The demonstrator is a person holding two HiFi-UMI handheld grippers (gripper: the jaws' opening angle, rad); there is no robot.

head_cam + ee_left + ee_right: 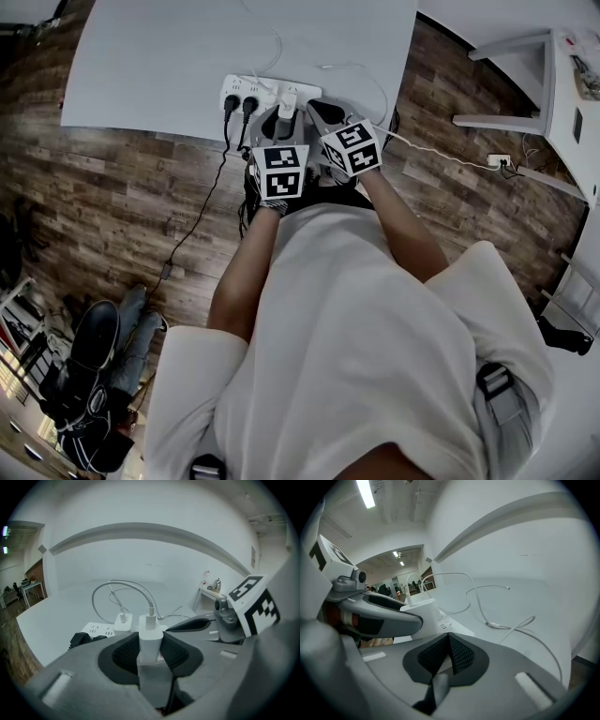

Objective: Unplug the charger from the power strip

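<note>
Your left gripper [151, 645], fingers grasping one white charger [150, 631], second charger [123, 622] just left, one power strip [236, 84] on worktop [159, 66], two black plugs [232, 101] at its left, your right gripper [448, 645], fingers clenched together, empty.

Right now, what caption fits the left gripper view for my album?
Left gripper closed on a white charger, with a second charger and the power strip just behind.

Open-plan office or lab-type workspace, not a home: big bare white table [169, 66] on a wood-plank floor [112, 206], a 2nd white desk [562, 84] off to the right, more desks [33, 588] far back. Strip light [367, 493] on an exposed ceiling w/ a long lit room behind. Power strip [270, 86] & loose cables on the table, another person [103, 366] seated nearby.
</note>
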